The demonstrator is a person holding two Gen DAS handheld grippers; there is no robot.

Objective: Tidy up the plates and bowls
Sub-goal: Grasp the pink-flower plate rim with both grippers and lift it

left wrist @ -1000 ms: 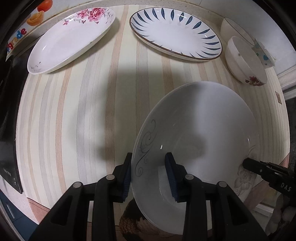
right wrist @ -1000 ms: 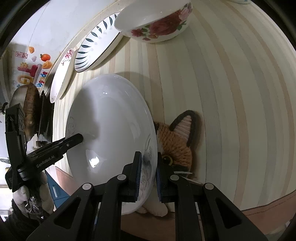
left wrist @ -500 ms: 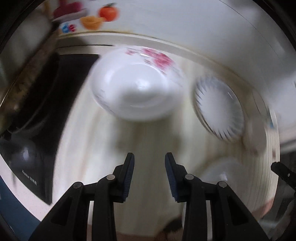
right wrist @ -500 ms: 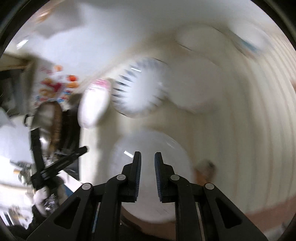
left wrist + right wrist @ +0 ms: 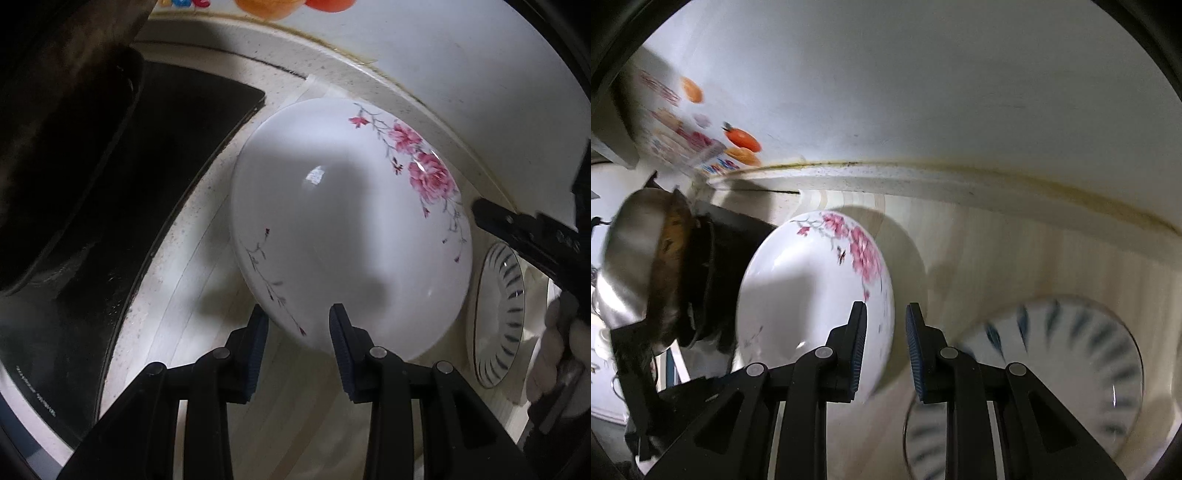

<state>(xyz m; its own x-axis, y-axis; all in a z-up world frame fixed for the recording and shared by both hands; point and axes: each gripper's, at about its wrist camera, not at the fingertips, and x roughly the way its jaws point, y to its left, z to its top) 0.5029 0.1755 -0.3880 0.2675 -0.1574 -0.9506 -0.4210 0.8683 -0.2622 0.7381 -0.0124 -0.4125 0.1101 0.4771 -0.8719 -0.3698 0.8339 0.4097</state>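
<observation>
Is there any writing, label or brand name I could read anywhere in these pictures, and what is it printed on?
None can be read.
Small pale print on the black cooktop: too small and dim.
Coloured letters on the fruit stickers on the wall: blurred and cut off.
Flowered plate and blue-striped plate: patterns only, no text.

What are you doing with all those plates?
A person is tidying dishes on a striped counter with a gripper in each hand. Right now neither holds anything. The left gripper hangs open at the near rim of the pink-flower plate, and the right gripper, its jaws opening, is by the same plate's other side. A blue-striped plate lies beside it, and a dark stove sits on the other side.
</observation>
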